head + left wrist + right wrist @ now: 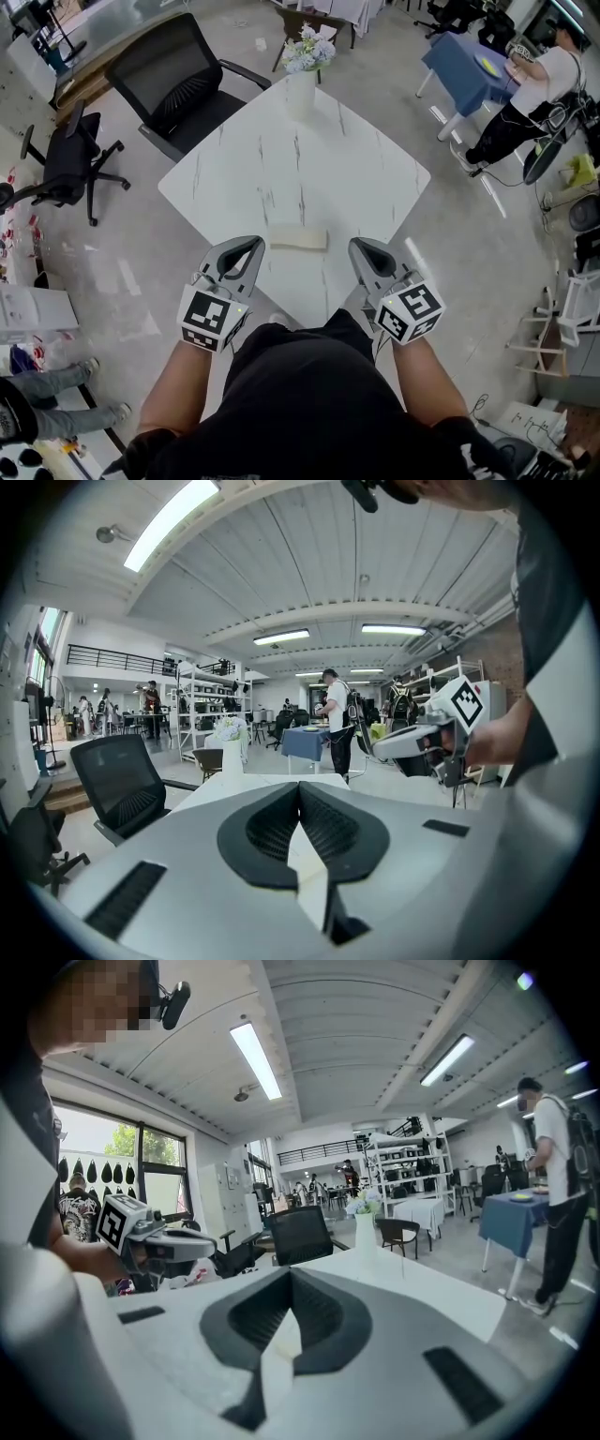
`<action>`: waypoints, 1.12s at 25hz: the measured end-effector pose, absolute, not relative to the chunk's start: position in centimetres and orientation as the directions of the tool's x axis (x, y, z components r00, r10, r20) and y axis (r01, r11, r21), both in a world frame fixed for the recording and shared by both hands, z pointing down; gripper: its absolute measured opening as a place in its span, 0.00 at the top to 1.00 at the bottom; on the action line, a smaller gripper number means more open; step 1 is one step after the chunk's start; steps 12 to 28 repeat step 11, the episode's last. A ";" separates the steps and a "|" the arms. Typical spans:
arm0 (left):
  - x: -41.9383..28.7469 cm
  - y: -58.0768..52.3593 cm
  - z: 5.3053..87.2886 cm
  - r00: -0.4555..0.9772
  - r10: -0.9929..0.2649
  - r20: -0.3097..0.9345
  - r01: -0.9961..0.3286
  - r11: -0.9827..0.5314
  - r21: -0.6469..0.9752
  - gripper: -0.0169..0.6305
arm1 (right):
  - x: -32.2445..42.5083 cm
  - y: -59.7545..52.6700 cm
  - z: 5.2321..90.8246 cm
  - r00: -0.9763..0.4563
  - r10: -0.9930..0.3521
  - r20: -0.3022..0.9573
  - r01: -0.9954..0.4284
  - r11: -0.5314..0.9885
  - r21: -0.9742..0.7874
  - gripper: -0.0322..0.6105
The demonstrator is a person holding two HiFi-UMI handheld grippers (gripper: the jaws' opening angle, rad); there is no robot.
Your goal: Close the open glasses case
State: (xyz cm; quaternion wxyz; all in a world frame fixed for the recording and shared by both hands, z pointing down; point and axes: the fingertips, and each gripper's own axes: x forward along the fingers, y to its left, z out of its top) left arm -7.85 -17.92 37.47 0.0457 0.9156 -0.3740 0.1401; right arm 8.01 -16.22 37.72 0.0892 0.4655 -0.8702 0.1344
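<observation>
– At the near corner of the counter, how are the arms held?

– Both forearms reach forward from the body, slightly spread. The left hand-held gripper and the right hand-held gripper point toward the far side and angle a little toward each other.

– What are the jaws doing?

– On the left hand-held gripper the tips meet with nothing between them. The right hand-held gripper is the same, pressed together and empty.

– And the glasses case?

– The glasses case lies flat on the counter, between the two gripper tips and just beyond them, touching neither. It's a pale oblong. From above I can't tell whether its lid is up.
</observation>
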 end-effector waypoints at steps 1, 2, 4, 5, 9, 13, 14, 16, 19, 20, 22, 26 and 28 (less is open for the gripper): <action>-7.9 -17.9 37.5 0.680 -0.672 0.293 -0.699 -0.715 -0.020 0.97 | 7.9 -16.3 37.7 -0.551 -0.786 0.281 -0.834 0.531 -0.151 0.95; -7.9 -18.0 37.5 0.681 -0.672 0.291 -0.698 -0.716 -0.020 0.97 | 7.9 -16.3 37.8 -0.551 -0.785 0.283 -0.834 0.531 -0.152 0.95; -7.8 -18.0 37.2 0.685 -0.671 0.284 -0.694 -0.719 -0.024 0.97 | 7.9 -16.4 37.8 -0.553 -0.783 0.286 -0.833 0.533 -0.151 0.95; -7.7 -18.0 37.1 0.687 -0.670 0.282 -0.692 -0.721 -0.028 0.97 | 7.9 -16.5 37.8 -0.553 -0.782 0.287 -0.832 0.534 -0.150 0.95; -7.6 -18.1 37.0 0.688 -0.670 0.279 -0.690 -0.723 -0.034 0.97 | 8.0 -16.6 37.9 -0.554 -0.781 0.290 -0.832 0.536 -0.145 0.95; -7.6 -18.2 37.0 0.687 -0.671 0.278 -0.691 -0.722 -0.037 0.97 | 8.0 -16.7 37.9 -0.555 -0.779 0.291 -0.830 0.538 -0.143 0.95; -7.6 -18.2 37.0 0.687 -0.671 0.278 -0.691 -0.722 -0.037 0.97 | 8.0 -16.7 37.9 -0.555 -0.779 0.291 -0.830 0.538 -0.143 0.95; -7.6 -18.2 37.0 0.687 -0.671 0.278 -0.691 -0.722 -0.037 0.97 | 8.0 -16.7 37.9 -0.555 -0.779 0.291 -0.830 0.538 -0.143 0.95; -7.6 -18.2 37.0 0.687 -0.671 0.278 -0.691 -0.722 -0.037 0.97 | 8.0 -16.7 37.9 -0.555 -0.779 0.291 -0.830 0.538 -0.143 0.95; -7.6 -18.2 37.0 0.687 -0.671 0.278 -0.691 -0.722 -0.037 0.97 | 8.0 -16.7 37.9 -0.555 -0.779 0.291 -0.830 0.538 -0.143 0.95; -7.6 -18.2 37.0 0.687 -0.671 0.278 -0.691 -0.722 -0.037 0.97 | 8.0 -16.7 37.9 -0.555 -0.779 0.291 -0.830 0.538 -0.143 0.95; -7.6 -18.2 37.0 0.687 -0.671 0.278 -0.691 -0.722 -0.037 0.97 | 8.0 -16.7 37.9 -0.555 -0.779 0.291 -0.830 0.538 -0.143 0.95; -7.6 -18.2 37.0 0.687 -0.671 0.278 -0.691 -0.722 -0.037 0.97 | 8.0 -16.7 37.9 -0.555 -0.779 0.291 -0.830 0.538 -0.143 0.95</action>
